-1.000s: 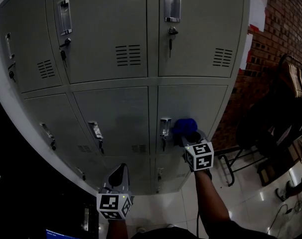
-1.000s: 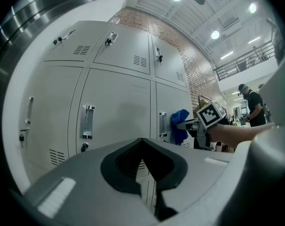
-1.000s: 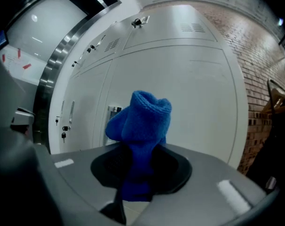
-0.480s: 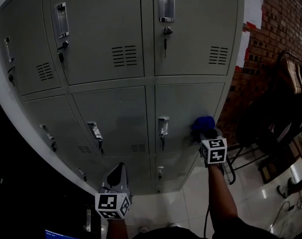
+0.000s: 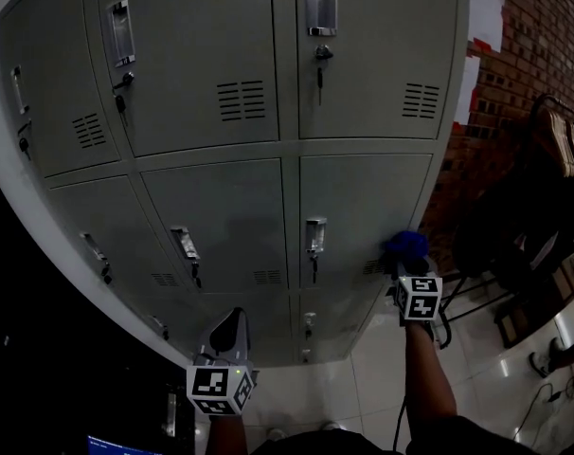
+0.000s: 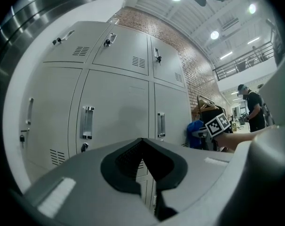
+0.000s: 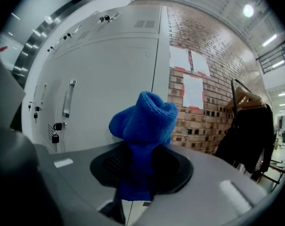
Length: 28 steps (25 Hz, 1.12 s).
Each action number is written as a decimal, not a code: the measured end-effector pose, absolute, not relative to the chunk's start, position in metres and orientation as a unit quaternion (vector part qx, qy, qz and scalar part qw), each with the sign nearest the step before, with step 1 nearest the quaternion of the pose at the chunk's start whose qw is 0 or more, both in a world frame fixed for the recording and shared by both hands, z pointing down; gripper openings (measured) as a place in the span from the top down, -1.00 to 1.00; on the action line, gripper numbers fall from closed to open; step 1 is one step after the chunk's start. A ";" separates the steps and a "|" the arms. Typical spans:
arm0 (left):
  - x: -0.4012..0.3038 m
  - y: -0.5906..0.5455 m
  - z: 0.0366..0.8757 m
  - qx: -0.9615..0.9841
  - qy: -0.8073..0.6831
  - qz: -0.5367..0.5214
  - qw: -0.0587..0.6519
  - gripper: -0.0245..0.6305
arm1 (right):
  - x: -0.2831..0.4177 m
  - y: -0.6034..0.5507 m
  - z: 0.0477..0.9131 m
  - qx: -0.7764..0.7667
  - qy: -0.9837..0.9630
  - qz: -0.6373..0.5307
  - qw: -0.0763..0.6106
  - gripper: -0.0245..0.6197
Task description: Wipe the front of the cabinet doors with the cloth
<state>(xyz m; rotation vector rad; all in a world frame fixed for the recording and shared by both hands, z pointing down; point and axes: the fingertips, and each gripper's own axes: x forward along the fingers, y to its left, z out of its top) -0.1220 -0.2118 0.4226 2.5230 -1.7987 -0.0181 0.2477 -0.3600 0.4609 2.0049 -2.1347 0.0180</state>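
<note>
Your right gripper [image 5: 408,267] holds the bunched blue cloth [image 5: 405,245] at the lower right corner of the middle-row right door [image 5: 363,202] of the grey metal cabinet [image 5: 221,197], near the red brick wall [image 5: 524,64]. Your left gripper [image 5: 228,320] hangs low before the bottom row.

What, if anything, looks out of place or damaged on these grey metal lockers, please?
Nothing stands out: the grey metal locker doors are shut and sit straight, and the right gripper holds the blue cloth bunched between its jaws.
</note>
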 end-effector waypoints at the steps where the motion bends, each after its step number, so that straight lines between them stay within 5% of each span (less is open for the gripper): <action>1: -0.122 -0.212 0.423 0.813 -0.581 -0.007 0.022 0.88 | 0.248 -0.361 0.467 0.681 -0.724 0.013 0.109 0.54; 28: -0.136 -0.207 0.423 0.803 -0.595 -0.009 0.023 0.88 | 0.059 -0.364 0.475 0.553 -0.823 -0.003 0.127 0.58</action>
